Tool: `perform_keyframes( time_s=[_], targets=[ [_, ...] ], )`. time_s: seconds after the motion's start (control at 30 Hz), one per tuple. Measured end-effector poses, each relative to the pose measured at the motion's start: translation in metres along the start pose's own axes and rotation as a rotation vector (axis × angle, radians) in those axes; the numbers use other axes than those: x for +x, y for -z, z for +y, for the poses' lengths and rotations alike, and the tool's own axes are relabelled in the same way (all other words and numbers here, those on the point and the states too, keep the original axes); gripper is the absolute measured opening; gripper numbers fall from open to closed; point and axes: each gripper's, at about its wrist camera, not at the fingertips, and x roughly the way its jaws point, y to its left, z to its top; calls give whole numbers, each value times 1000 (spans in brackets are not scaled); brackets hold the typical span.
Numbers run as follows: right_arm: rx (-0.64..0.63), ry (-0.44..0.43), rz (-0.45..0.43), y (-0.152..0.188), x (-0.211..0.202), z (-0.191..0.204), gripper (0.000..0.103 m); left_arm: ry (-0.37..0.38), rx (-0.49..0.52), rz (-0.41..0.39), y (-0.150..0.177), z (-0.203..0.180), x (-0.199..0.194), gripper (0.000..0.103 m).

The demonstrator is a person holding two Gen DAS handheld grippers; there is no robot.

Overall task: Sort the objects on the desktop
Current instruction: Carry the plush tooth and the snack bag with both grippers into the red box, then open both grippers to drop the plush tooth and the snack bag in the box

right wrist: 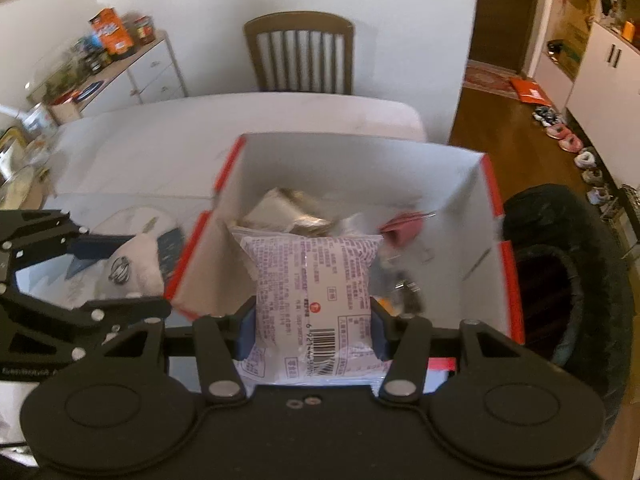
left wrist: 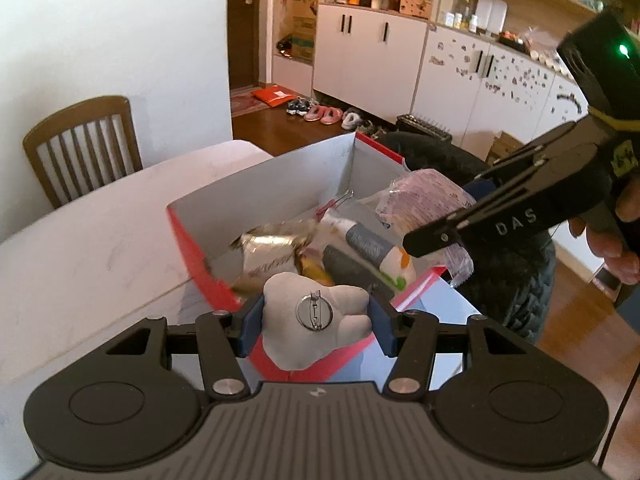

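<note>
Step in hand, delivery to box at the tabletop's near edge: left gripper jaws hold plush badge, right gripper jaws hold snack packet; next, release both inside.

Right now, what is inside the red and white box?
The box holds a silvery packet, a pink binder clip and a grey plush toy. The held snack packet hides the rest.

The right gripper clamps a snack packet over the red-edged box.
</note>
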Motion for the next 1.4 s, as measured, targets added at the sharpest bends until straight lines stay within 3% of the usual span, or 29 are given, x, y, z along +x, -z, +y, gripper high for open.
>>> perform_keyframes(
  time_s=[0.2, 0.6, 1.07, 1.27, 1.4],
  targets=[
    [6, 55, 8, -10, 23, -34, 53, -18, 41, 46, -18, -14, 39, 55],
    [32, 55, 61, -19, 73, -70, 53, -41, 123, 127, -34, -26, 94, 55],
    [-18, 14, 100, -14, 102, -63, 53, -25, 121, 193, -28, -17, 116, 55],
    [-20, 18, 91, -13, 97, -65, 61, 5, 104, 193, -27, -16, 116, 57],
    [-30, 24, 76, -11, 89, -64, 67, 13, 69, 190, -25, -11, 112, 66]
  ],
)
